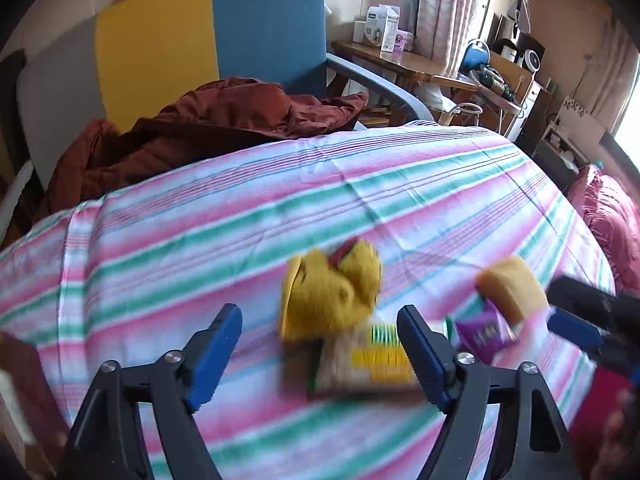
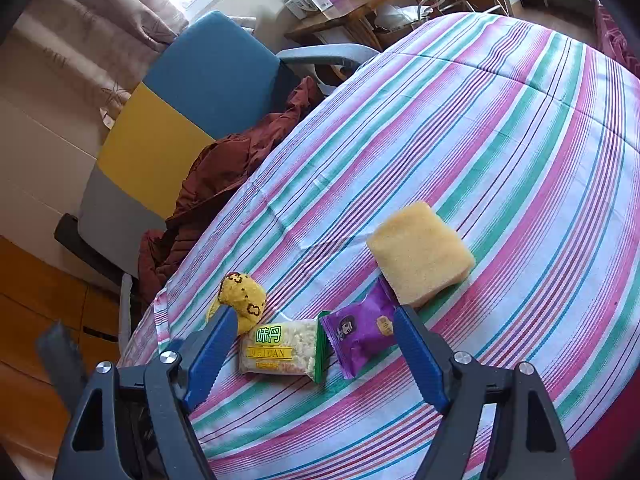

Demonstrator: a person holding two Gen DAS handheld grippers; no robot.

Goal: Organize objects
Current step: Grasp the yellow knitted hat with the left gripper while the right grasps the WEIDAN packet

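A: Entry — surface first. What carries the items?

B: A bench under a striped cloth (image 2: 500, 152), pink, green and white bands. All four items sit near its near-left edge.

A: Readable text?

B: Right wrist view is sharp. The clear snack packet (image 2: 282, 348) with a green end seal shows two green Chinese characters, and "WEIDAN" on a yellow band below them. Finer print under that is too small to read. The purple packet (image 2: 366, 332) carries a face graphic and a small gold patch; its lettering is not legible.

A: Layout?

B: Snack packet left, purple packet just right of it, edges touching or nearly so — cannot tell which. The yellow sponge (image 2: 420, 254) lies farther off and right, its near corner at the purple packet's far end. A yellow plush toy (image 2: 242, 300) with brown markings sits at the snack packet's far-left corner.

A: Claws?

B: Right claw (image 2: 316, 354) spread wide, nothing pinched; snack and purple packets show between its blue fingers on the cloth. Left claw (image 1: 320, 354) also spread, empty. Its view is motion-blurred; the toy (image 1: 330, 290) and the snack packet (image 1: 360, 360) show between its fingers.

A: Background writing?

B: White boxes (image 1: 380, 26) on a far wooden desk, print unreadable. A blue, yellow and grey chair (image 2: 180, 120) holds a rust-brown garment (image 2: 224, 176).
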